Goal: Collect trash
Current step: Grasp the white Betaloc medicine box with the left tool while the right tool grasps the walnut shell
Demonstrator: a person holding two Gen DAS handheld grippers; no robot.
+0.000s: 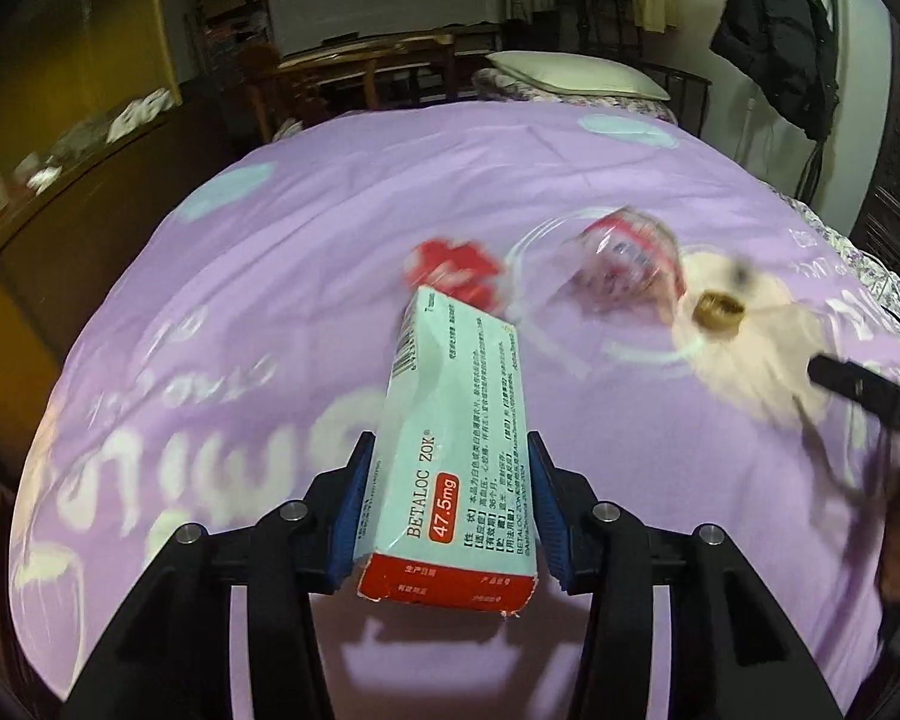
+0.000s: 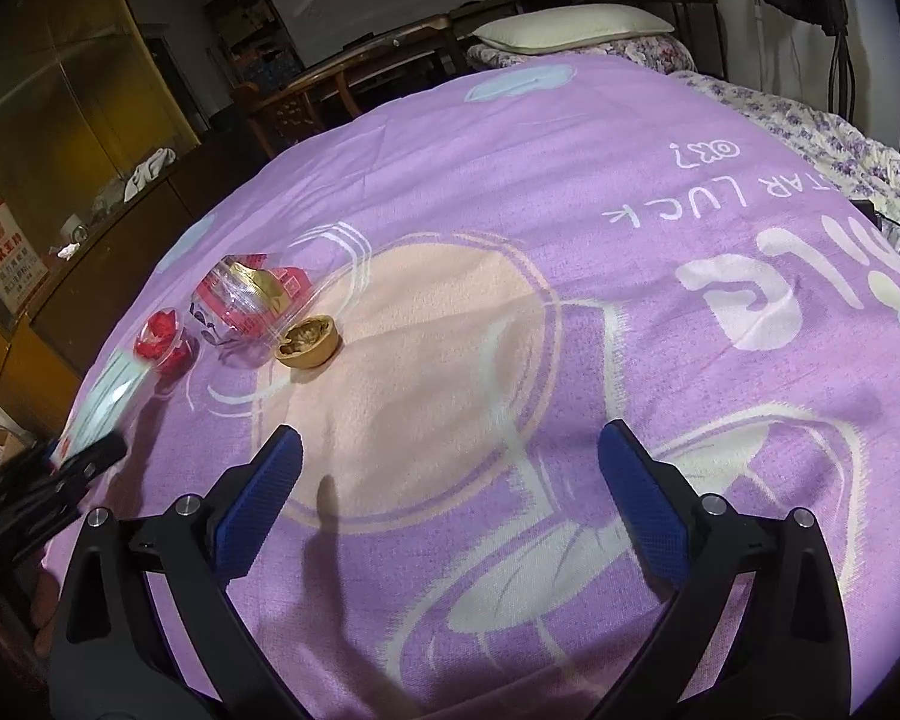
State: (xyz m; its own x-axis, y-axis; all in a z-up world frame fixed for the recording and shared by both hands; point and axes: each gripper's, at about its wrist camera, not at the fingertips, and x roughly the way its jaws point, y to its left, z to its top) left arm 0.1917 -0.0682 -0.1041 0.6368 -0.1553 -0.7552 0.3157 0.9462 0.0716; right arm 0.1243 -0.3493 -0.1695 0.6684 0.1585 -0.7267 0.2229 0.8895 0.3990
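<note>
Purple printed bedspread: covers the bed across both views, pale lettering and a peach circle motif on it; cream pillow at the far end. Medicine box: pale blue carton with a red end flap, marked BETALOC ZOK, lying lengthwise between the blue pads of the left gripper, which is clamped on its long sides; the box looks raised off the bedspread, with its shadow under it. In the right wrist view the same box shows at the left edge in that gripper. Right gripper: jaws spread wide, nothing between them, poised over the peach circle. Clear plastic package: crumpled, red and gold contents, lying on the bedspread at the circle's left rim. Red crumpled wrapper: just left of the package. Gold cap-like piece: open side up, just right of the package, well apart from both grippers.
</note>
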